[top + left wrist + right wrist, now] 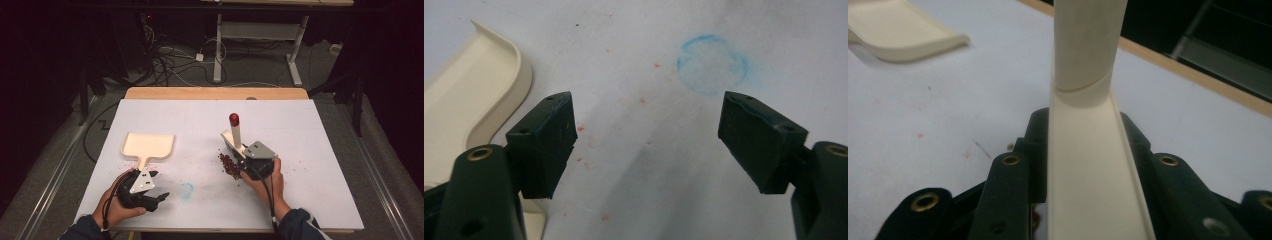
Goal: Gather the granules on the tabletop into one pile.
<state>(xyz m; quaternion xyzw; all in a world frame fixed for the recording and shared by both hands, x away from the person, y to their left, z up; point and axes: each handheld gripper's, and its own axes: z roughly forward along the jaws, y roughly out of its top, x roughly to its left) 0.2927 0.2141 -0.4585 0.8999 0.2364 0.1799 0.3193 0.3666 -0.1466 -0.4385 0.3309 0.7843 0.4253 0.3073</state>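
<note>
Brush (235, 134) w/ red tip stands up in right gripper (246, 156), jaws squeezed tight on its cream base, right by red bits (229, 165). Left gripper (159, 196) is wide open, holding nothing, near dustpan (149, 145). Risk: nobody holds the pan, so sweeping could push it away & scatter bits.

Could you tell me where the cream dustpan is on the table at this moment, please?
In the high view the cream dustpan lies left of centre on the white table, its handle pointing toward the open left gripper just below it.
</note>
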